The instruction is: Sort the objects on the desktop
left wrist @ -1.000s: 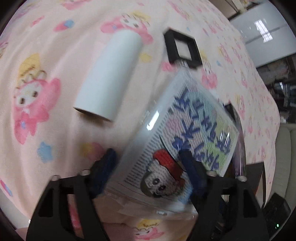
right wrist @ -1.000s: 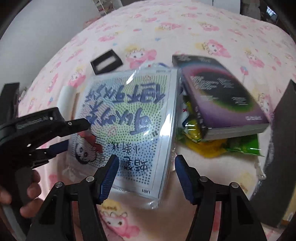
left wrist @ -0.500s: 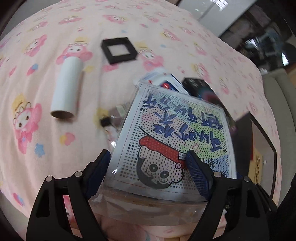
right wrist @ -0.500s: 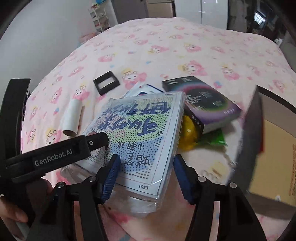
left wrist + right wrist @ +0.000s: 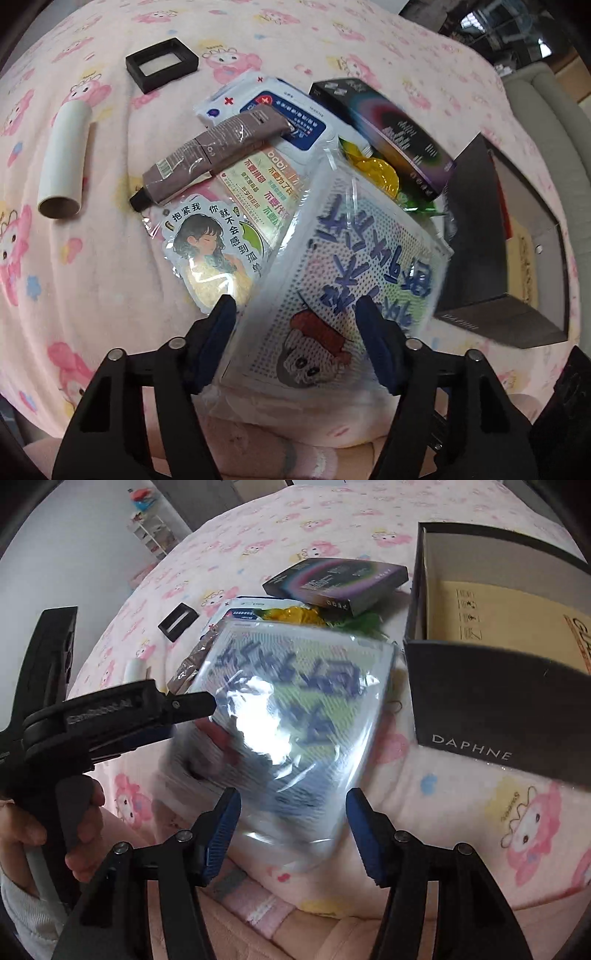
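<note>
A cross-stitch craft kit packet (image 5: 354, 266) in clear plastic hangs tilted above the pink blanket, blurred in the right wrist view (image 5: 303, 709). My left gripper (image 5: 297, 321) is closing on its near corner, one blue pad under the edge and one on the printed face. From the side, the left gripper (image 5: 192, 720) has its upper finger on top of the packet. My right gripper (image 5: 291, 805) has the packet's lower end between its pads, both touching the plastic. An open black box (image 5: 498, 701) stands just right of the packet.
On the blanket lie a brown tube (image 5: 221, 147), a wet-wipes pack (image 5: 295, 107), a sticker card (image 5: 210, 243), a yellow-green snack bag (image 5: 373, 173), a dark book (image 5: 388, 133), a black frame (image 5: 160, 64) and a white roll (image 5: 64, 155). The black box (image 5: 476, 221) is at the right.
Both grippers carried the packet rightward toward the black box and tilted it. The tube, wipes and sticker card beneath it came into view. The left jaws narrowed.
</note>
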Tool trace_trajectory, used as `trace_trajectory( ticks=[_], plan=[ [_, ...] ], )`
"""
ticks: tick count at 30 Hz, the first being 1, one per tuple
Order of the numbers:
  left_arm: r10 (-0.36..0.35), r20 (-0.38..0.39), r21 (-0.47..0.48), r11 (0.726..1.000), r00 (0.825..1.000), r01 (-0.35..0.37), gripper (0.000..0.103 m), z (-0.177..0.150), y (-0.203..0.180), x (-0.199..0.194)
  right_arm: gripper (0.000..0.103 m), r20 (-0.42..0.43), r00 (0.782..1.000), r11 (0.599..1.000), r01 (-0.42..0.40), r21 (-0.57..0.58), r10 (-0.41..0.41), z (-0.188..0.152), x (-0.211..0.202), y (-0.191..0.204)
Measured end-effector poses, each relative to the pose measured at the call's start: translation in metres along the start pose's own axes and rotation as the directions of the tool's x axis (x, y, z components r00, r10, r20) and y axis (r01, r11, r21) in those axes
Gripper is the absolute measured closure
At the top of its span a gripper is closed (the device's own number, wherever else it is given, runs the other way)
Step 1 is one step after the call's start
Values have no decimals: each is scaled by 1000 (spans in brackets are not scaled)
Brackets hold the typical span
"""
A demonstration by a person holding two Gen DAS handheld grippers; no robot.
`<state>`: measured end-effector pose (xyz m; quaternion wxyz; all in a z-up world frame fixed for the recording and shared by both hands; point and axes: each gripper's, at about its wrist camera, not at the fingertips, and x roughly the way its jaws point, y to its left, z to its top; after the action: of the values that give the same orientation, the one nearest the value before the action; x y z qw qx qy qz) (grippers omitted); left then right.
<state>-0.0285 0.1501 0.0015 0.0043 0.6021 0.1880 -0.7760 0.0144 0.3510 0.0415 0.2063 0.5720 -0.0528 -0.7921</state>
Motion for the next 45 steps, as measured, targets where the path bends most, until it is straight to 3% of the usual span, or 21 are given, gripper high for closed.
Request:
trace_trajectory(
  ticks=[7,14,18,20,25,29,31,32,34,36,39,42,45],
  plan=[
    [28,-42,-32,999,999,-30,37,1,6,15,47,12,996,996,87,-3,-87,-10,28,-9],
    [62,-53,36,998,997,-61,34,-4,-1,15,44,-27,999,997,-43,70,45,-6,54,-35],
    [89,-97,79,993,991,-82,13,-3,-10,30,40,-26,994,990,-108,91,111,-2,62,-43],
    [96,-84,80,993,992,-89,13,-4,-11,27,40,-29,993,988,-115,101,118,-1,65,-43],
    [29,-2,73,997,1000,-29,33,-12,-5,-15,40,37,995,994,-92,57,90,-10,35,-35],
    [-2,81,116,993,997,-8,35,-22,-11,-51,41,107,984,988,-149,37,145,-14,0,-36],
    [-15,120,106,994,993,2,35,-34,3,-68,42,132,976,984,-176,30,171,-14,-15,-33],
    [-27,123,99,995,992,14,35,-40,16,-77,44,139,973,982,-188,28,182,-13,-21,-29],
    [-66,105,75,995,992,59,35,-39,-8,-70,44,156,969,980,-199,24,193,-13,-36,-25],
    [-127,99,59,991,987,122,35,-44,-8,-78,45,158,960,971,-237,14,232,-10,-45,-18],
    [-200,101,64,979,975,194,35,-35,-20,-82,54,137,942,951,-303,-53,308,-8,-51,0],
    [-200,85,44,980,976,196,45,-33,-17,-80,54,112,952,953,-268,-143,285,-14,-46,24],
    [-203,63,18,979,977,203,48,-31,-13,-66,54,81,960,957,-257,-134,269,-18,-36,22]
  ],
)
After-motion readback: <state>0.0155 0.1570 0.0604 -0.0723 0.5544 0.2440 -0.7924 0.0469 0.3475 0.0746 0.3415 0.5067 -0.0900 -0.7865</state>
